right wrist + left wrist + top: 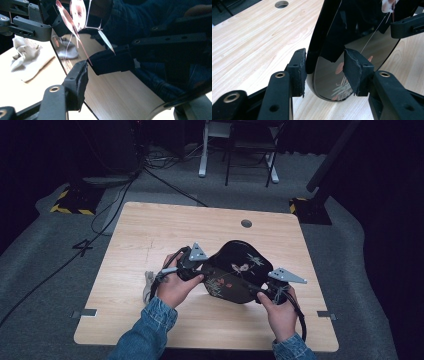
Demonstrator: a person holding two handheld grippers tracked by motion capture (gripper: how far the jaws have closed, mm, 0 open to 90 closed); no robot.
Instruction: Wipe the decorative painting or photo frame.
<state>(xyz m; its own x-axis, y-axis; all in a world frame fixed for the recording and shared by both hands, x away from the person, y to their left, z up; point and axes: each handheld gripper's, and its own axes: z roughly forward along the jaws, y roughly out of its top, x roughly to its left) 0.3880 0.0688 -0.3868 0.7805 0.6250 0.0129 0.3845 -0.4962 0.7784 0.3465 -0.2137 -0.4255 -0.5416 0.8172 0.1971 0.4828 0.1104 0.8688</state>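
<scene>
A glossy black tray painted with red and white flowers sits tilted above the wooden table, between my two grippers. My left gripper is shut on its left rim. In the left gripper view both pads press the rim of the tray, one on each side. My right gripper is at the tray's near right edge. In the right gripper view one pad stands beside the mirror-like tray, its face mostly clear of the surface. The other jaw is hidden behind the tray.
A crumpled grey cloth lies on the table left of my left hand, also visible as the cloth in the right gripper view. A cable hole sits near the far edge. Cables trail from both grippers. Beyond the table are stands and a chair.
</scene>
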